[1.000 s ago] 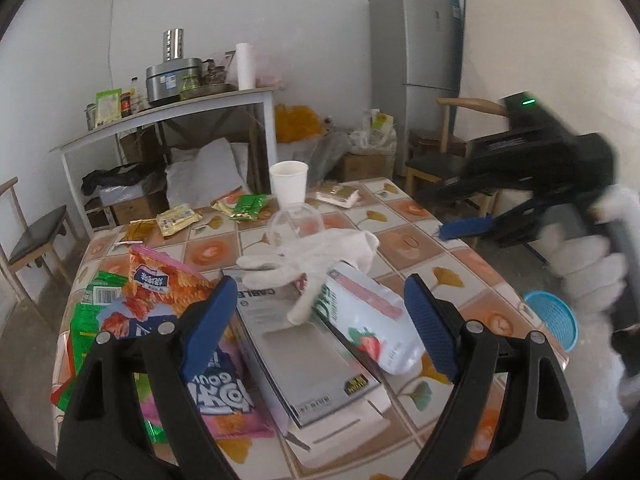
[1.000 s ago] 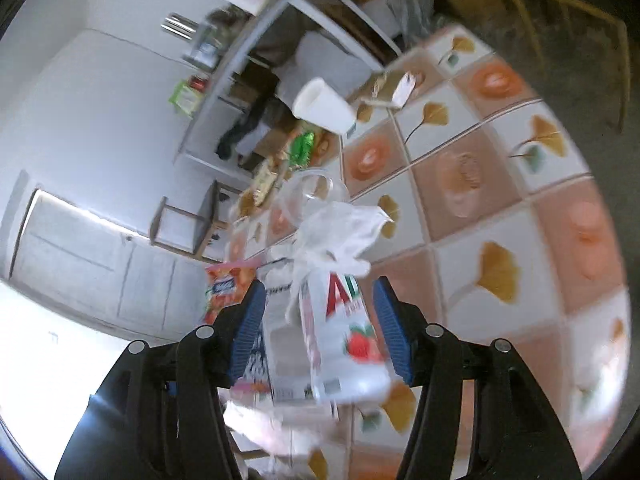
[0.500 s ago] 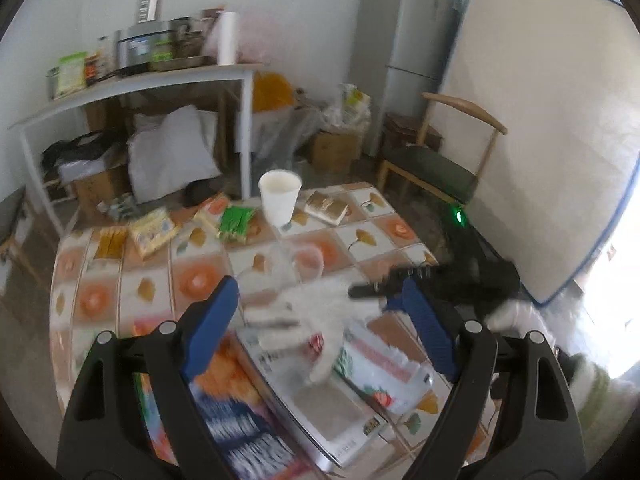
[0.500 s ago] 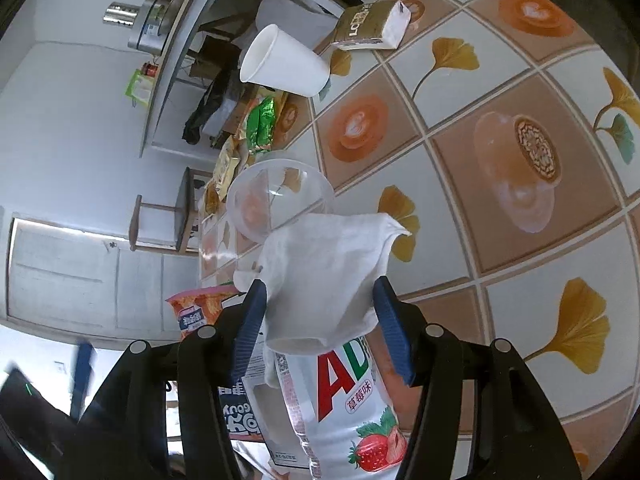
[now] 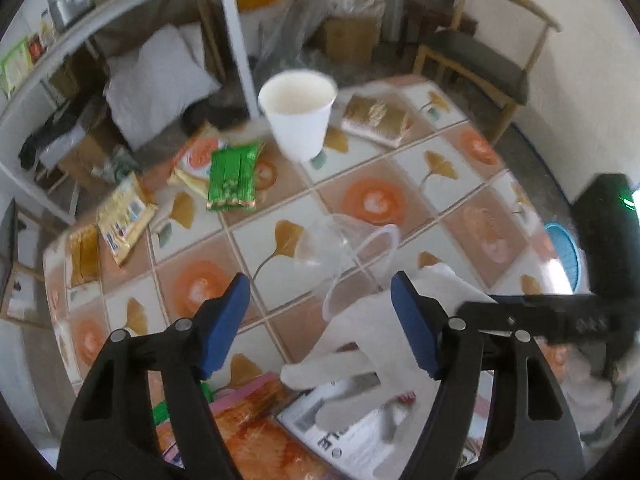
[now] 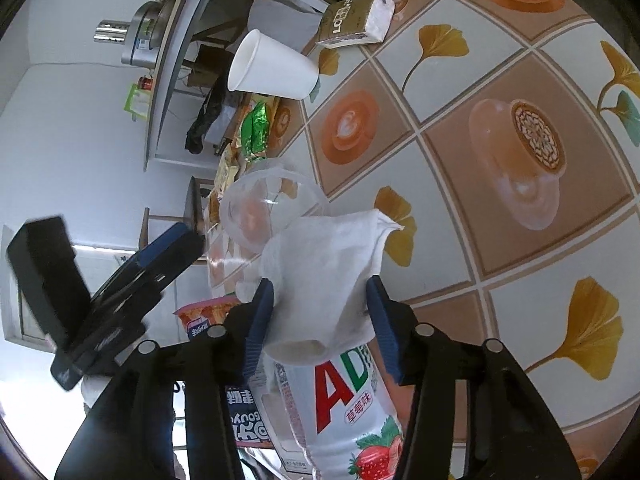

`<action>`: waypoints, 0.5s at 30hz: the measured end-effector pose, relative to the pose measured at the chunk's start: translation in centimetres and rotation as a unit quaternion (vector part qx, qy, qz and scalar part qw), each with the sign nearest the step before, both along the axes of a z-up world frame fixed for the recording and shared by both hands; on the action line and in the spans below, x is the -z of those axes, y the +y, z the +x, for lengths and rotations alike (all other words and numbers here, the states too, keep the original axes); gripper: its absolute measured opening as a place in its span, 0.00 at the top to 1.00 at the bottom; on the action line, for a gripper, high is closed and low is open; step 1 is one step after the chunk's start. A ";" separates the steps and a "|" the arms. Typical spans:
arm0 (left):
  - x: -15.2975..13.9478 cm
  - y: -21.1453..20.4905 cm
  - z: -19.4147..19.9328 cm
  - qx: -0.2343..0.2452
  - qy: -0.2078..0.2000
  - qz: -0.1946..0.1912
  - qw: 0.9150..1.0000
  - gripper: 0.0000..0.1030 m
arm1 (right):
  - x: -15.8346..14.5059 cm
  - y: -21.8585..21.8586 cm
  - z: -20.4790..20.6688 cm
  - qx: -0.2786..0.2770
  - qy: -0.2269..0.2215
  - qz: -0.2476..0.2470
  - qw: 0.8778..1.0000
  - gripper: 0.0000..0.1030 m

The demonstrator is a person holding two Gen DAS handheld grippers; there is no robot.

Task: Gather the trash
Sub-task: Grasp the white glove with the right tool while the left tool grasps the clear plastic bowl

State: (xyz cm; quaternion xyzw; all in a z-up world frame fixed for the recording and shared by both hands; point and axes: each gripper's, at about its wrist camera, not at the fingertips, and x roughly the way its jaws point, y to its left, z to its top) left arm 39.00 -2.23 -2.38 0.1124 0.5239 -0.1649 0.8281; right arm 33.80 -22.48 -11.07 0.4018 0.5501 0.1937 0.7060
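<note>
the patterned table top point(image 5: 360, 204), tiled with coffee cups and ginkgo leaves, is being seen from both wrist views, with snack wrappers scattered on it. a white paper cup point(image 5: 298, 114) is being shown upright near the far edge, a gold packet point(image 5: 376, 120) beside it and a green wrapper point(image 5: 234, 176) to its left. a strawberry drink bottle point(image 6: 340, 408) is lying at the near side, and a crumpled white tissue point(image 6: 324, 272) is draped over its top end. a clear plastic cup point(image 6: 264, 208) is tipped on its side just beyond the tissue. the right gripper point(image 6: 320, 312) is being closed around the tissue, whose edges are touching both blue pads; a firm squeeze cannot be told yet. the left gripper point(image 5: 320, 320) is being held above bare table near the clear cup, its jaws being narrowed but standing wide with nothing gripped between them, the tissue showing just behind its right finger.
</note>
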 end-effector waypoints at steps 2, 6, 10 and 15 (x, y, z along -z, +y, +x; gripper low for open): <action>1.3 -0.5 0.8 -0.006 0.019 0.012 1.000 0.40 | 0.1 0.0 0.2 0.001 0.002 -0.002 1.000 0.61; 3.0 -0.7 2.2 -0.020 0.042 0.025 0.999 0.55 | 0.2 0.1 0.3 0.001 0.002 -0.002 1.000 0.67; 3.9 -0.3 2.9 -0.036 0.062 0.012 0.997 0.75 | 0.4 0.0 0.3 0.003 0.003 0.002 1.000 0.75; 4.1 0.4 3.1 -0.049 0.062 0.011 0.997 0.87 | 0.2 -0.2 0.1 0.009 -0.003 0.008 1.000 0.84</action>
